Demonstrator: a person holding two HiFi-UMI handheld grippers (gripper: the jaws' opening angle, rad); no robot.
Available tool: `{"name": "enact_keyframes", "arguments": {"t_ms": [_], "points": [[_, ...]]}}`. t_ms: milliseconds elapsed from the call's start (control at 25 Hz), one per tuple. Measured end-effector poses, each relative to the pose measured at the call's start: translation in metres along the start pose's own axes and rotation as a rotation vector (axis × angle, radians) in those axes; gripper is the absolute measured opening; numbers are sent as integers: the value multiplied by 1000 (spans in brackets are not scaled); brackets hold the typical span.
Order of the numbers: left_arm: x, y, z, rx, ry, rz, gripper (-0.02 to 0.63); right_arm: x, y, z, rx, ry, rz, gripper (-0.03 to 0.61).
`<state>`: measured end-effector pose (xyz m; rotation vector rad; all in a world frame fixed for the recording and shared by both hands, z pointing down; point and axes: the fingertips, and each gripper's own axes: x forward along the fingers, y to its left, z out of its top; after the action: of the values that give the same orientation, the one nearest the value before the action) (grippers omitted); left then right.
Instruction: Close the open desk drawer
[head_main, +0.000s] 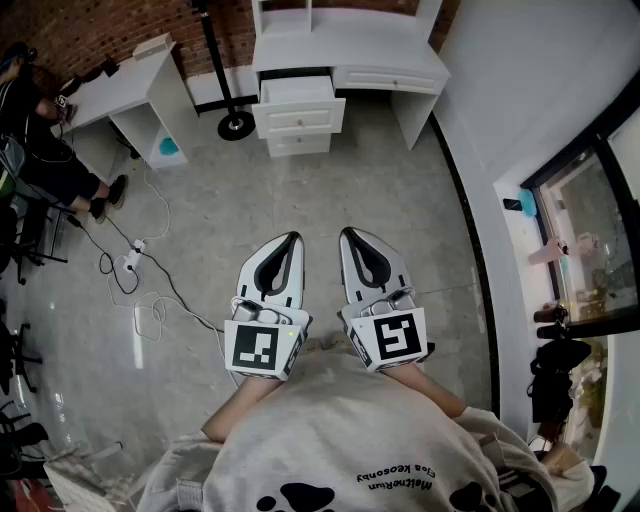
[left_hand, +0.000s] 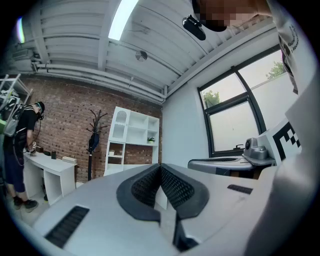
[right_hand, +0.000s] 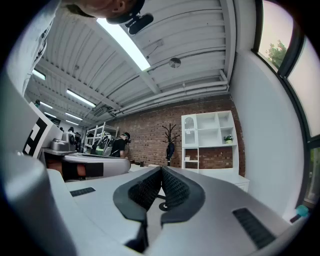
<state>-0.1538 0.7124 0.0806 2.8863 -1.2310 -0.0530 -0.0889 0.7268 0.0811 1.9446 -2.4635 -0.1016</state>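
Note:
A white desk with a shelf unit on top stands against the far brick wall. Its upper drawer is pulled out over the lower drawer fronts. Both grippers hang level above the floor, well short of the desk, close in front of the person's body. My left gripper is shut with nothing in it, and its pads meet at the tip in the left gripper view. Beside it, my right gripper is also shut and empty, with the pads pressed together. The shelf unit shows ahead in the right gripper view.
A second white desk stands at the far left with a person next to it. A coat stand's round base sits left of the drawers. Cables and a power strip lie on the floor. A window wall runs along the right.

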Motion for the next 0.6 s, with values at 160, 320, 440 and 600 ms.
{"name": "enact_keyframes", "arguments": {"t_ms": [160,320,440,600], "points": [[-3,11,1,-5,-3,-8,18,9,9,-1,-6,5,-3,32],[-8,19,0,-9,-6,-19,18,13,18,-2,0,8,-16,32],[-9,26,0,-17,-4,-25,18,19,23,-5,3,18,-12,32],[-7,34,-4,-23,-2,-30,18,27,24,-7,27,15,-6,34]]}}
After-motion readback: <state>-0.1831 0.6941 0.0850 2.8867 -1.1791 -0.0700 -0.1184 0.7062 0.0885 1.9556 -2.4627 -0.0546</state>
